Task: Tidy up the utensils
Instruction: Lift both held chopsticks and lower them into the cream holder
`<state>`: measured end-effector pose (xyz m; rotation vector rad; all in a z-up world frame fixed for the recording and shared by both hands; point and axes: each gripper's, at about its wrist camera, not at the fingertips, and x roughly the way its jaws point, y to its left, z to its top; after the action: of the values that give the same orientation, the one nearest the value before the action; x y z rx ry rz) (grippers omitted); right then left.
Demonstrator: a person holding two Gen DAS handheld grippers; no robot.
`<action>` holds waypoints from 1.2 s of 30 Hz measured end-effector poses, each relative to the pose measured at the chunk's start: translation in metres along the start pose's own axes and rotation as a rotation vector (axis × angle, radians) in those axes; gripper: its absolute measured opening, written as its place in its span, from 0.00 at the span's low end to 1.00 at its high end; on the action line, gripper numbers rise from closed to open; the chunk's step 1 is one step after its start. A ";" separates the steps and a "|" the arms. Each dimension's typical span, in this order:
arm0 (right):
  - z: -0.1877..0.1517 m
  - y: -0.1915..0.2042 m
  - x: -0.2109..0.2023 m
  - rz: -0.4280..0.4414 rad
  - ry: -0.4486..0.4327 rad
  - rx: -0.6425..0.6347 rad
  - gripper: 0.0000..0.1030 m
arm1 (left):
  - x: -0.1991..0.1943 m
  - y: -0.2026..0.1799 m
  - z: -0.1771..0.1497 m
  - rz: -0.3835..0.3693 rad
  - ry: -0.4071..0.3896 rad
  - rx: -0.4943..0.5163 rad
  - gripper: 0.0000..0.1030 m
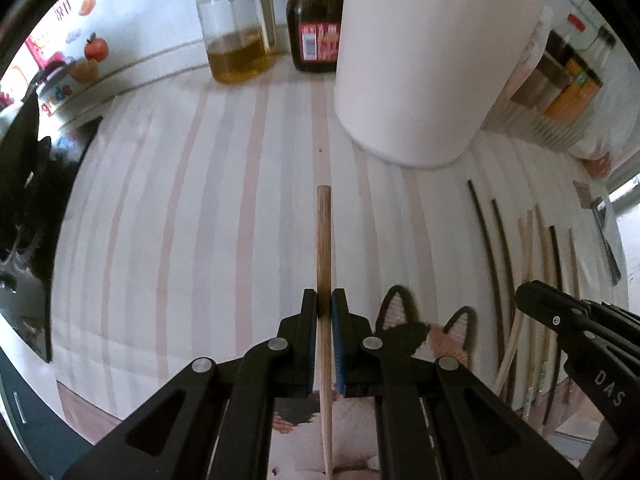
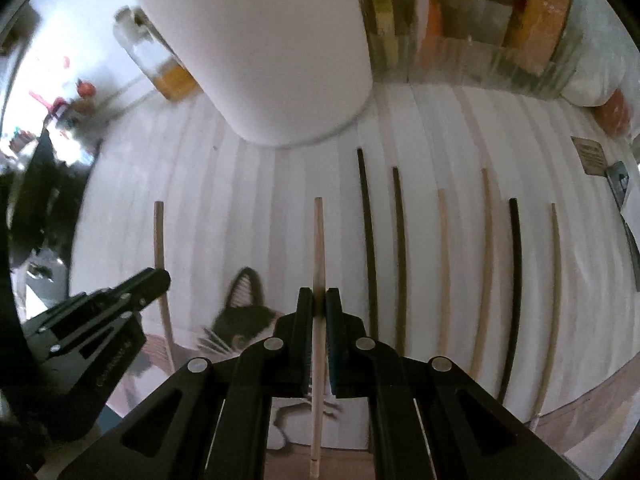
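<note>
Left tongs: my left gripper [image 1: 324, 300] is clamped on a brown chopstick [image 1: 324, 240]; the blue pads pinch it partway along its length, and its tip points to 12 o'clock.

Right tongs: my right gripper [image 2: 319, 300] is closed on a pale chopstick [image 2: 318, 240], gripped the same way, tip to 12 o'clock.

Key relation: the white holder [image 1: 424, 60] stands at about 1 o'clock from my left tongs and at 11 to 12 o'clock from my right. Both sticks lie lengthwise toward it, roughly level, so I judge they must tip upright before going in. I cannot tell which arm is nearer.

Still loose: six chopsticks [image 2: 444, 272] lie in a row at 1 to 3 o'clock of my right tongs, parallel to each other and apart, long axes running 6 to 12. Three look dark, three pale.

Materials: the sticks are thin, straight and wooden or lacquered; smooth, so I expect they could swivel in the pads. The holder is a plain matte cylinder, its mouth out of view.

Surface: a striped cloth mat [image 1: 200, 200] with a cat [image 1: 416, 332] print near the front edge.

Behind: an oil jug [image 1: 236, 36] and a dark bottle [image 1: 316, 20] at 11 to 12 o'clock in the left view, clear of my path.
</note>
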<state>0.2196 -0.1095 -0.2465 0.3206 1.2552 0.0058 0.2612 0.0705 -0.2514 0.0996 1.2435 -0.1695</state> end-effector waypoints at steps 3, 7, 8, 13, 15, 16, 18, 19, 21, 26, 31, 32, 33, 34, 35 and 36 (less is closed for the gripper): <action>0.001 0.000 -0.015 0.021 -0.036 0.008 0.06 | -0.015 -0.001 0.005 -0.006 -0.028 -0.002 0.04; 0.010 0.000 -0.036 0.030 -0.103 0.006 0.06 | -0.034 0.000 0.011 -0.019 -0.070 -0.009 0.04; 0.016 0.000 -0.040 0.030 -0.114 0.003 0.06 | -0.039 0.001 0.011 -0.021 -0.082 -0.008 0.04; 0.026 0.001 -0.067 0.034 -0.207 -0.003 0.06 | -0.068 -0.001 0.019 -0.029 -0.148 0.005 0.04; 0.030 0.002 -0.078 0.033 -0.245 -0.011 0.06 | -0.076 -0.002 0.024 -0.020 -0.176 0.018 0.04; 0.032 0.003 -0.087 0.029 -0.276 -0.014 0.06 | -0.080 -0.003 0.027 -0.014 -0.190 0.021 0.04; 0.037 0.007 -0.100 0.023 -0.324 -0.028 0.06 | -0.087 -0.002 0.032 -0.020 -0.206 0.013 0.04; 0.039 0.010 -0.106 0.020 -0.351 -0.029 0.06 | -0.090 -0.001 0.036 -0.025 -0.214 0.010 0.04; 0.046 0.013 -0.120 0.023 -0.403 -0.028 0.06 | -0.100 0.000 0.043 -0.029 -0.243 0.008 0.04; 0.071 0.018 -0.159 0.061 -0.514 -0.017 0.06 | -0.137 -0.002 0.071 -0.069 -0.325 -0.001 0.04; 0.103 0.025 -0.200 0.115 -0.603 -0.016 0.06 | -0.193 -0.004 0.110 -0.110 -0.448 -0.001 0.04; 0.111 0.026 -0.209 0.124 -0.623 -0.016 0.06 | -0.203 -0.004 0.119 -0.114 -0.475 -0.003 0.04; 0.120 0.028 -0.218 0.132 -0.646 -0.017 0.06 | -0.215 -0.004 0.130 -0.117 -0.506 -0.003 0.04; 0.131 0.030 -0.227 0.141 -0.670 -0.016 0.06 | -0.223 -0.004 0.138 -0.113 -0.531 -0.004 0.04; 0.140 0.030 -0.235 0.147 -0.694 -0.016 0.06 | -0.232 -0.004 0.147 -0.109 -0.558 -0.006 0.04; 0.148 0.031 -0.241 0.149 -0.714 -0.015 0.06 | -0.240 -0.004 0.157 -0.109 -0.579 -0.005 0.04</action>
<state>0.2870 -0.1580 0.0260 0.3604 0.5220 0.0258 0.3323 0.0580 0.0257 -0.0227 0.6711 -0.2682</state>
